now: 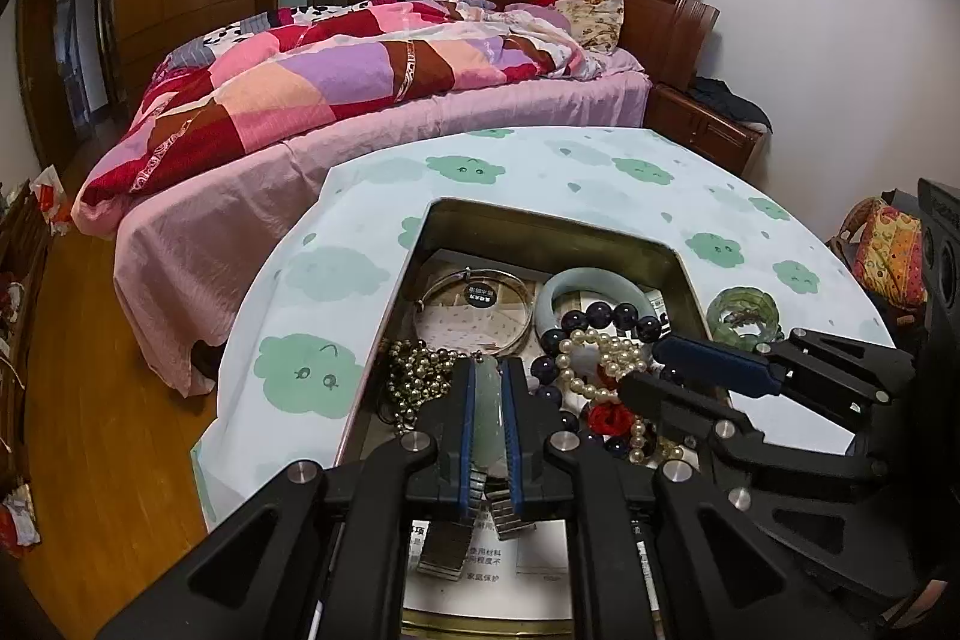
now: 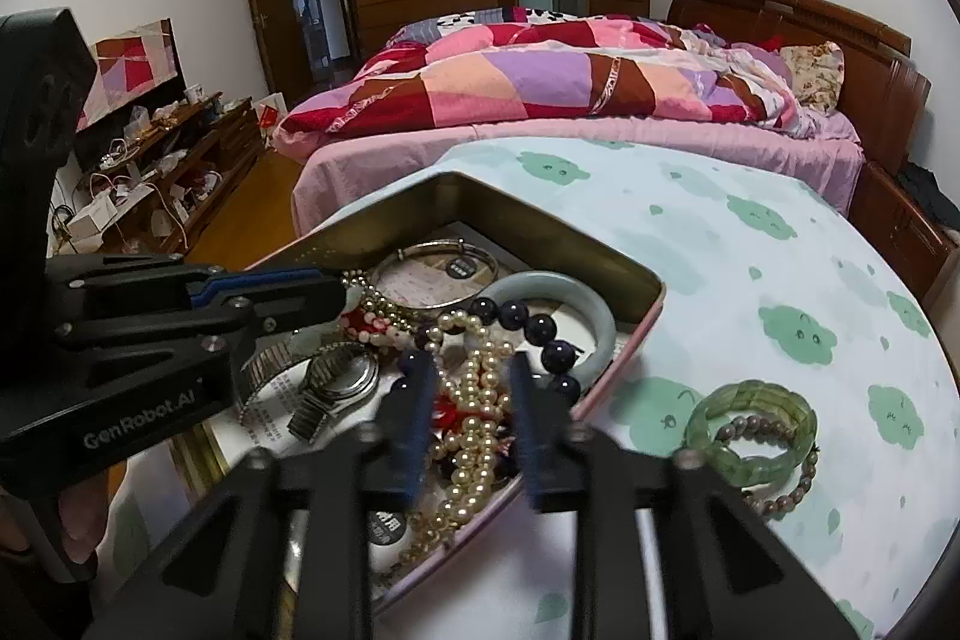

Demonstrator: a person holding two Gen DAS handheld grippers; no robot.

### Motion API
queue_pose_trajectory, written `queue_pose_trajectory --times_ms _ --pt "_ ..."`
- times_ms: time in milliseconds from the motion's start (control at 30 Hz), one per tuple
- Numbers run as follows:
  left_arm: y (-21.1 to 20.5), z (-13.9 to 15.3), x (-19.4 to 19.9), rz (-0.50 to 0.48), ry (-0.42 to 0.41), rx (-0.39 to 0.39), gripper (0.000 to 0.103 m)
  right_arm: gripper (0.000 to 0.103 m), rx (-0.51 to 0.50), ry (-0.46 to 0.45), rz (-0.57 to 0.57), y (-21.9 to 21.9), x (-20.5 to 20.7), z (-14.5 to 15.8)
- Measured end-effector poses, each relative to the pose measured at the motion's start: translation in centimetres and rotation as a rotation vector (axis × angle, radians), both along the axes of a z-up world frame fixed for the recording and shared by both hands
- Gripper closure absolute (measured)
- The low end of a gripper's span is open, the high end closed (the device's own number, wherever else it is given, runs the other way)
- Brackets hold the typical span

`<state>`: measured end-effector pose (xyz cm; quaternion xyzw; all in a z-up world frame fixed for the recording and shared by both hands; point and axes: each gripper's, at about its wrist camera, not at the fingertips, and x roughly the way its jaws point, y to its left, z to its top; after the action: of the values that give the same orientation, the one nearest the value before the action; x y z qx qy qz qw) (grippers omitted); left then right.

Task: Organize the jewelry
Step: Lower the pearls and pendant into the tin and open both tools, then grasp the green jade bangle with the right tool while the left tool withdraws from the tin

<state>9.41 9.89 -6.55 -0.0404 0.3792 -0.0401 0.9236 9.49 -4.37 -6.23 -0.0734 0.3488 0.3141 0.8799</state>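
The right gripper's [image 2: 471, 421] blurred fingers hide part of the pearl necklace [image 2: 474, 436] (its clasp cannot be seen)

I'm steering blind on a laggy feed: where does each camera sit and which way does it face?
Left wrist: rides the left claw, looking along it over the tin toward the bed; the claw pinches a pale green piece, and the right claw enters from the right.
Right wrist: rides the right claw, open above the pearls, facing the bed; the left claw enters from the left.
Shared: tin, pearls, jade bangle, green bracelet.
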Motion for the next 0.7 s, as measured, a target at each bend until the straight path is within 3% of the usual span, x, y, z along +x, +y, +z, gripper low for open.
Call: queue_pose_trajectory --times_ms 67,200,700 --pt "-0.1 0.0 0.0 -0.002 -0.002 0.006 0.085 0.067 0.001 -0.005 -0.001 0.0 0.0 0.1" --pt "0.1 0.4 -0.4 0.02 -0.02 0.012 0.054 0.064 0.001 -0.012 -0.002 0.0 -0.2 0.2" --pt "0.1 1.3 -0.8 0.047 -0.048 0.03 0.05 0.054 0.004 -0.031 -0.008 -0.1 -0.4 0.4"
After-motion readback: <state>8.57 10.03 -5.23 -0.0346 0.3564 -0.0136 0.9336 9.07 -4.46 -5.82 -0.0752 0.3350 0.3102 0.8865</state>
